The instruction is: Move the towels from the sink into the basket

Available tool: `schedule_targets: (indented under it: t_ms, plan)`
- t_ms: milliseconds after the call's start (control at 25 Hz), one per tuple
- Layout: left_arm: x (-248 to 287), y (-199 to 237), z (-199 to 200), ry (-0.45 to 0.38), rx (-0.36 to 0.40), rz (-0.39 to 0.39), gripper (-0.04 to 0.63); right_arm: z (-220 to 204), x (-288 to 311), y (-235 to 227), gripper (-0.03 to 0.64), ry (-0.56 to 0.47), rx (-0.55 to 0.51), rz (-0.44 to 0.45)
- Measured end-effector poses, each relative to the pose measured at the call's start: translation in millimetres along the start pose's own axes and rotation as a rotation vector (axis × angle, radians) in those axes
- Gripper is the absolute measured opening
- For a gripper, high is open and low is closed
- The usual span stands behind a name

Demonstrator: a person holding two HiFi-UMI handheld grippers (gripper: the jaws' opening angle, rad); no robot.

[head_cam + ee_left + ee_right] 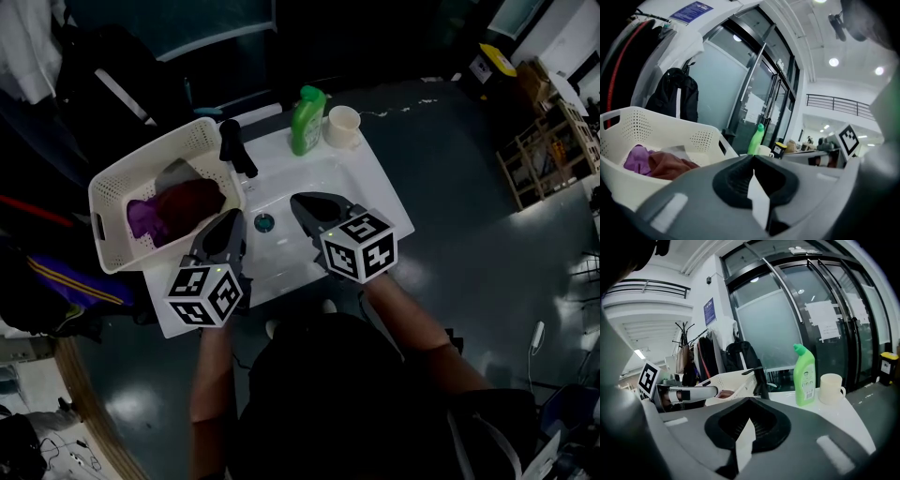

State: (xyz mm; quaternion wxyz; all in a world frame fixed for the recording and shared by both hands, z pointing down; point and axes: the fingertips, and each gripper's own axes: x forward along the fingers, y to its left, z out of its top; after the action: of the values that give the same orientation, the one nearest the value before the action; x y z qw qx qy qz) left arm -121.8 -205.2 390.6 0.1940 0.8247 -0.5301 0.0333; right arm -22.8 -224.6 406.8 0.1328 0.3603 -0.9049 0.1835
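Towels (183,204) lie in the basket (112,183) and the sink (286,178) is bare, so the job looks to be at its end.
The white basket sits just beside the left gripper's (228,225) jaws, on their left, with a purple towel, a dark red one and a bit of grey heaped inside. Those jaws are pressed together with nothing in them. Between the two pairs of jaws the basin shows only its drain (264,223), and I can see no cloth there. The right gripper (305,204) is closed tight too, and empty, with the green bottle (307,120) and the mug (343,127) standing beyond its jaws. I'd say no towel is left to lift. The next move calls only for drawing both grippers clear and checking that nothing hides beneath them.
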Motion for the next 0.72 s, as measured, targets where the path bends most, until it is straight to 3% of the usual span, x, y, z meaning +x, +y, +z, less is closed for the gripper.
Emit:
schedule_targets:
  t_ms: [720]
  plan:
    - [-12.7, -13.5, -40.6, 0.061, -0.023, 0.027, 0.009, -32.6, -20.0, -1.8, -0.003, 0.022, 0.019, 0.004]
